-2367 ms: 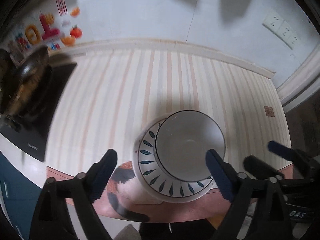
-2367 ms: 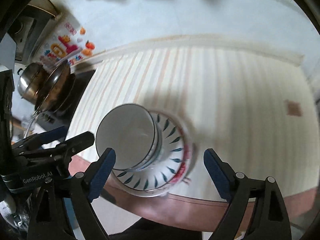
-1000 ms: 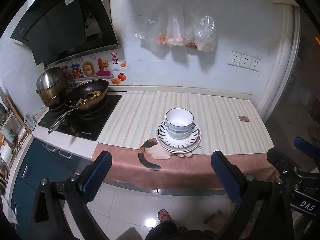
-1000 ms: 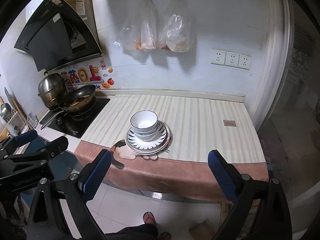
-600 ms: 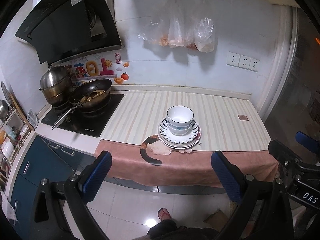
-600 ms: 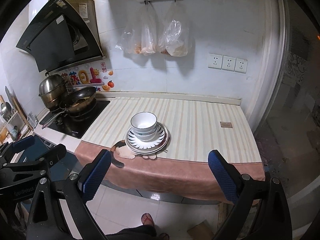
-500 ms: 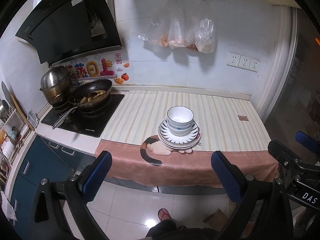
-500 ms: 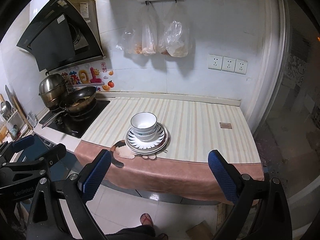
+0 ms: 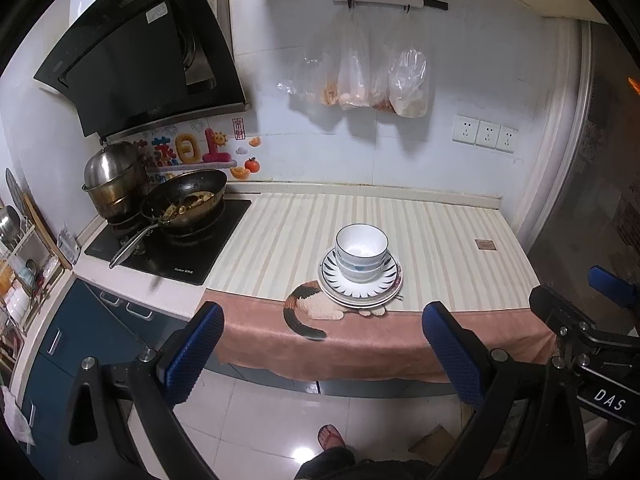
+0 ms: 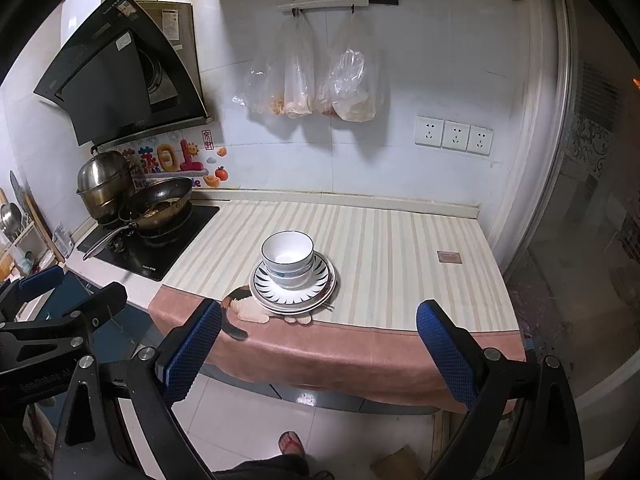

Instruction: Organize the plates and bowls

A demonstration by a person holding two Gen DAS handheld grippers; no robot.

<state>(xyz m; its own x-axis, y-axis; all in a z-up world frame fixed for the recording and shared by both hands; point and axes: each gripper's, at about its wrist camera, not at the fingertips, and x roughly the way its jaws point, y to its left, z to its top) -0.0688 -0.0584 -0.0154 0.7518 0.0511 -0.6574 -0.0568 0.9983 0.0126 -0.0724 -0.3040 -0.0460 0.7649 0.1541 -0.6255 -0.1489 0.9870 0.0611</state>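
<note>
White bowls with dark rims (image 9: pixel 361 253) stand nested on a stack of plates (image 9: pixel 384 288) with a blue leaf pattern, near the front edge of the striped counter (image 9: pixel 440 248). The bowls (image 10: pixel 288 258) and plates (image 10: pixel 320 292) also show in the right wrist view. My left gripper (image 9: pixel 322 354) is open and empty, held well back from the counter above the floor. My right gripper (image 10: pixel 318 352) is open and empty, also back from the counter. The right gripper's body shows at the right edge of the left wrist view (image 9: pixel 592 328).
A black cooktop (image 9: pixel 172 248) at the left carries a frying pan (image 9: pixel 188 200) with food and a steel pot (image 9: pixel 114 184). Plastic bags (image 9: pixel 372 80) hang on the wall. A pink cloth (image 9: pixel 360 340) with a cat print drapes over the counter's front. A person's foot (image 9: pixel 330 436) is on the tiled floor.
Both grippers have pulled far back from close over the bowl and plates to a wide view of the kitchen. In the last half second little has moved.
</note>
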